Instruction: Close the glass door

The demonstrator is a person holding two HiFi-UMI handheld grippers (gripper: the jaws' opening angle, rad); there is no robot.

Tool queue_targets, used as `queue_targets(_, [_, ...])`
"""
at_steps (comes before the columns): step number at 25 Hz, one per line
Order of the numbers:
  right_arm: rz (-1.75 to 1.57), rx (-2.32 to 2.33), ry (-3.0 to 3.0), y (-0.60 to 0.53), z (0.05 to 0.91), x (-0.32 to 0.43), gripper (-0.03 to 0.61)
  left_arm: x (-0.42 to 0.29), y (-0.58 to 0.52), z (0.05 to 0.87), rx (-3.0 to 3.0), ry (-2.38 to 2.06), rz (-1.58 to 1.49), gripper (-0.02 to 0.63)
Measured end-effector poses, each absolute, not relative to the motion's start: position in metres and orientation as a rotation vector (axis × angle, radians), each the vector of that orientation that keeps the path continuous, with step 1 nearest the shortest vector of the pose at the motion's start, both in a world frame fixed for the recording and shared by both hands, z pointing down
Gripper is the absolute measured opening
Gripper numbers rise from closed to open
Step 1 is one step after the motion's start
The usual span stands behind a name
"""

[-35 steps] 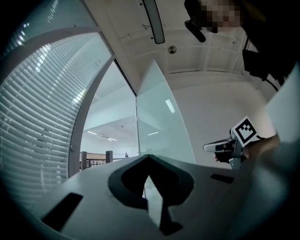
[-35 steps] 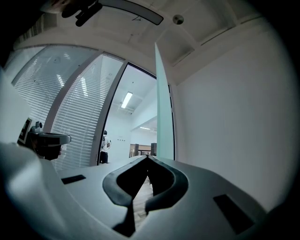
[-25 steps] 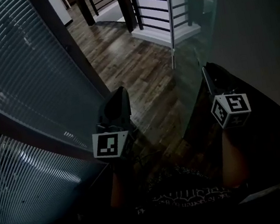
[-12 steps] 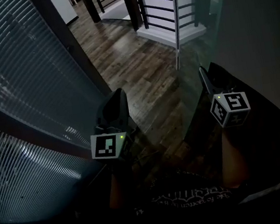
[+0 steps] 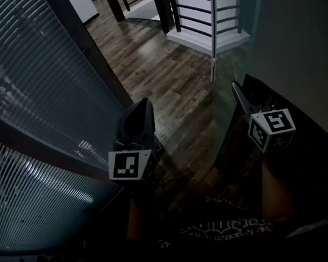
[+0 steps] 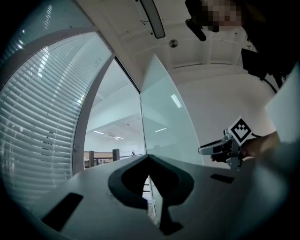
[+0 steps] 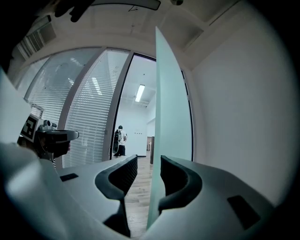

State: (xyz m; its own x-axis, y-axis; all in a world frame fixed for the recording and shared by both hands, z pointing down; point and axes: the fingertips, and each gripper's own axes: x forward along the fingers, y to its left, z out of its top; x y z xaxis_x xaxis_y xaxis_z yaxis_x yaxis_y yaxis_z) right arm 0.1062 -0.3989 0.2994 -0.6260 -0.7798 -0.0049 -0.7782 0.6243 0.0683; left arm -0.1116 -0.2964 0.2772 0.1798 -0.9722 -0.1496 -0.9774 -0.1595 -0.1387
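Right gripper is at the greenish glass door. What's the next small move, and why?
Probably close the right gripper on the edge of the greenish glass door. Its jaws have just been opening and stand apart, with the edge between them ungripped, and the door is open, away from the dark door frame.

Dim head view — fisheye-warped edges

Left gripper at 7 o'clock, nose toward 12, jaws closed together, nothing between. Right gripper at 4 o'clock, nose toward 12; jaws just opened wide, glass door edge standing between them, ungripped.
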Motion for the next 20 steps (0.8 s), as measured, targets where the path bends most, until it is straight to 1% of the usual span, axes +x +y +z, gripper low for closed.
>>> queue_targets(8, [-0.091, 1.263, -2.856, -0.395, 0.299, 0.089, 0.137, -0.128, -0.284, 0.281, -2.179, 1.972, 0.023, 0.002])
queue_targets(20, [-0.134, 1.073, -2.917, -0.394, 0.297, 0.060, 0.137, -0.133, -0.262, 0.280, -2.081, 2.086, 0.006, 0.002])
